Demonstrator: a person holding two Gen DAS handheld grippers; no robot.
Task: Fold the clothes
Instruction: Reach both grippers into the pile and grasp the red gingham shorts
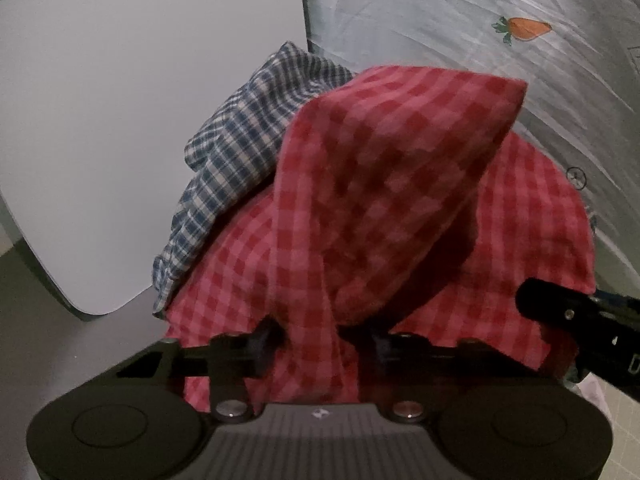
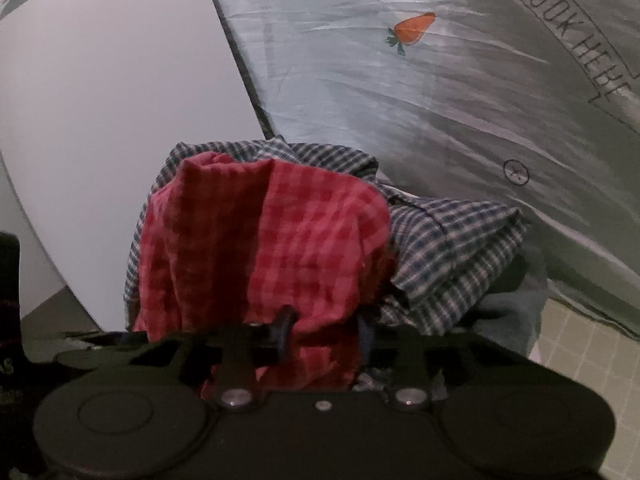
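Note:
A red and pink checked garment (image 1: 384,184) hangs bunched in front of my left gripper (image 1: 316,336), which is shut on a fold of it. In the right wrist view the same red garment (image 2: 264,240) drapes over my right gripper (image 2: 324,328), which is shut on its cloth. A blue and white checked garment (image 1: 240,148) lies crumpled behind and under the red one, also in the right wrist view (image 2: 448,248). The right gripper's black body (image 1: 580,320) shows at the right edge of the left wrist view. The fingertips are partly hidden by cloth.
A white rounded tabletop (image 1: 120,120) lies to the left, also in the right wrist view (image 2: 112,120). A pale grey-green bedsheet (image 2: 440,100) with a carrot print (image 2: 412,28) and lettering spreads behind. Tiled floor (image 2: 588,352) shows at lower right.

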